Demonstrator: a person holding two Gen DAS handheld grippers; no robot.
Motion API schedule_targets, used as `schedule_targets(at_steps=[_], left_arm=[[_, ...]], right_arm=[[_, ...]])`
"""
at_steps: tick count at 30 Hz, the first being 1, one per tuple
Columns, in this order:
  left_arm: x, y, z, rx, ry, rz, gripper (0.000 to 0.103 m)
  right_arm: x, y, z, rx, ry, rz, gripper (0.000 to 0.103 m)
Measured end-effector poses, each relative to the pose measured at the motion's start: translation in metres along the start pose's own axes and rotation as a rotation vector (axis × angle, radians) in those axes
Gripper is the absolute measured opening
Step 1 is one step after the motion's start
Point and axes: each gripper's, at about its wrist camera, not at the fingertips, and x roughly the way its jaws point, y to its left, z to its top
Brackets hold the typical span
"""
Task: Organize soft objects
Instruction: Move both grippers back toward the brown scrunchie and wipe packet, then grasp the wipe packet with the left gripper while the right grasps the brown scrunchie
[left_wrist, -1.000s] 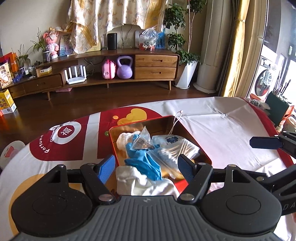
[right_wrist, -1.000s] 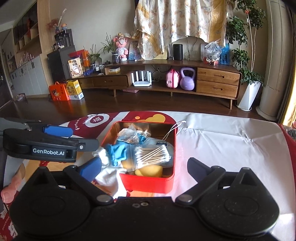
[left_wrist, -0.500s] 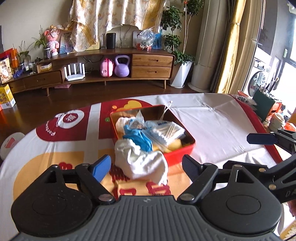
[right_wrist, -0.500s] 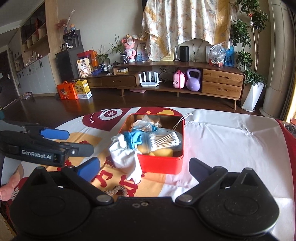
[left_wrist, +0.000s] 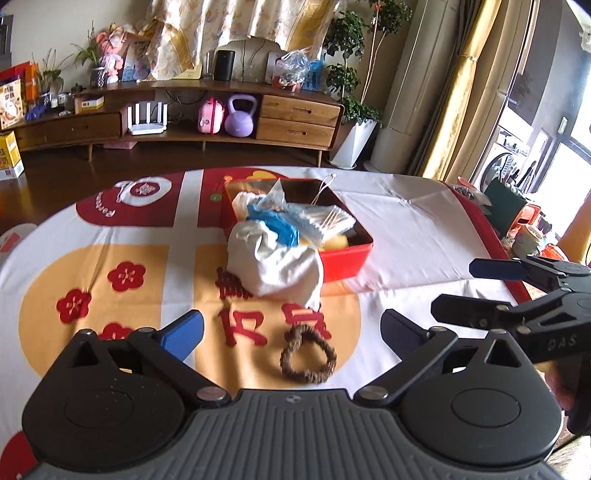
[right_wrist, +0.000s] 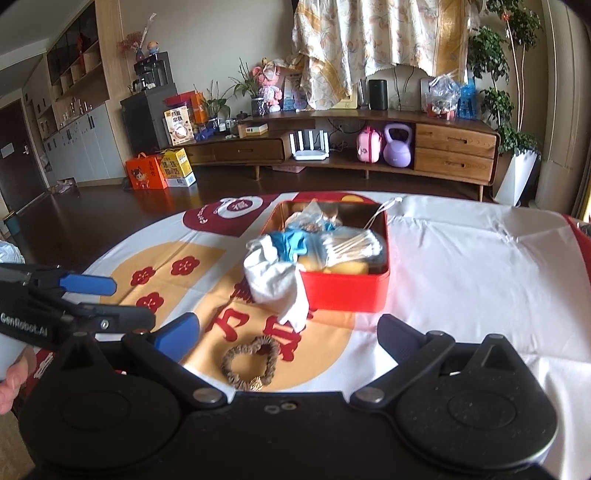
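Note:
A red tin box (left_wrist: 347, 260) (right_wrist: 347, 293) on the tablecloth holds a blue cloth (left_wrist: 275, 225) (right_wrist: 291, 242), a bag of cotton swabs (left_wrist: 327, 221) (right_wrist: 351, 242), yellow sponges (right_wrist: 349, 266) and a small plastic bag. A white cloth (left_wrist: 275, 264) (right_wrist: 273, 278) hangs over the box's near left corner onto the table. A brown hair tie (left_wrist: 308, 356) (right_wrist: 251, 363) lies on the cloth in front of it. My left gripper (left_wrist: 291, 326) and right gripper (right_wrist: 288, 326) are both open and empty, held back from the box above the hair tie.
The table has a red, yellow and white patterned cloth (left_wrist: 122, 277) (right_wrist: 480, 266). The right gripper shows at the right edge of the left wrist view (left_wrist: 517, 291); the left gripper shows at the left edge of the right wrist view (right_wrist: 74, 302). A wooden sideboard stands beyond.
Both grippers have pulled back and up from the box. The white cloth, earlier between the left fingers, now lies draped over the box corner. The hair tie has come into view.

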Motion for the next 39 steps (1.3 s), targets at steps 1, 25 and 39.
schedule_targets(at_steps=[1, 25, 39], left_arm=[[0.000, 0.001, -0.005, -0.006, 0.002, 0.002, 0.102], [0.022, -0.014, -0.096, 0.027, 0.079, 0.114, 0.102], [0.042, -0.020, -0.115, 0.066, 0.074, 0.147, 0.102]], right_arm=[[0.002, 0.000, -0.002, 0.004, 0.007, 0.003, 0.102], [0.068, 0.025, -0.046, -0.039, 0.173, 0.057, 0.098], [0.107, 0.037, -0.054, -0.111, 0.234, 0.074, 0.083]])
